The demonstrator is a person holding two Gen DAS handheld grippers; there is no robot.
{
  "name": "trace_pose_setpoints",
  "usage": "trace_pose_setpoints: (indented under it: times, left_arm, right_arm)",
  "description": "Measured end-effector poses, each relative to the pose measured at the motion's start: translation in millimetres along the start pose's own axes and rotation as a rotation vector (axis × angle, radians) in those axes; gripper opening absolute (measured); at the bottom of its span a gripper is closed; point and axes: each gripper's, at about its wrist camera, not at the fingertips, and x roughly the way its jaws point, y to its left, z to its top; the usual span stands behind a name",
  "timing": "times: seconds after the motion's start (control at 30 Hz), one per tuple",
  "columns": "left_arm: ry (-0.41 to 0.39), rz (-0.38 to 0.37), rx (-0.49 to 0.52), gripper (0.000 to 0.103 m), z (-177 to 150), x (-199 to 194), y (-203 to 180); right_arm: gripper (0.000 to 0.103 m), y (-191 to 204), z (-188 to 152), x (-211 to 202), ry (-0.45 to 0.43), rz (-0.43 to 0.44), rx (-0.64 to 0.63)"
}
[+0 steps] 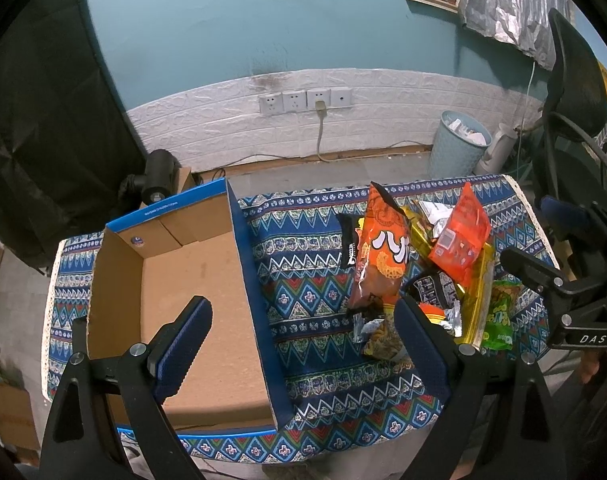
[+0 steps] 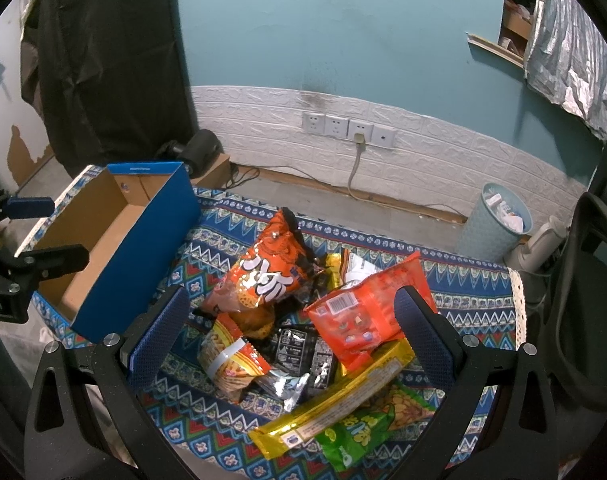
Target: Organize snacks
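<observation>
A pile of snack packets (image 2: 303, 320) is lying on a patterned tablecloth (image 2: 475, 300), directly ahead of and below the right gripper (image 2: 289, 336). That gripper's two blue-padded jaws are standing wide apart, holding nothing, and they are framing the heap from above without touching it.

Between the jaws, an orange-red packet (image 2: 367, 320) is sitting on top, toward the right-hand jaw. A long gold packet (image 2: 335, 404) is running diagonally nearer the camera.

The left gripper (image 1: 303, 340) is also spread wide and empty. It is straddling the blue side wall of an open, empty cardboard box (image 1: 207, 280), with the snacks off to its right.

The right gripper looks nearer to the snacks. The box is waiting to its left.
</observation>
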Motion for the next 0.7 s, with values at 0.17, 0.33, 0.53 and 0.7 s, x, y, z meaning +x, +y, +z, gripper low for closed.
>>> trace_pose_setpoints:
  times: [0.17, 0.33, 0.53, 0.7]
  left_arm:
    - [0.006, -0.002, 0.001, 0.093, 0.4, 1.2, -0.3]
    - [0.008, -0.004, 0.006, 0.093, 0.6, 3.3, -1.5]
    - [0.022, 0.002, 0.017, 0.093, 2.6, 15.6, -6.3]
    - [0.071, -0.029, -0.009, 0.093, 4.5, 36.8, -6.5]
  right_arm:
    - [0.100, -3.4, -1.2, -0.2, 0.001, -0.002, 0.004]
    - [0.100, -9.7, 1.1, -0.7, 0.009, -0.007, 0.018]
    - [0.100, -21.6, -0.1, 1.3, 0.027, -0.032, 0.049]
    - [0.100, -42.0, -5.2, 3.4, 0.047, -0.073, 0.091]
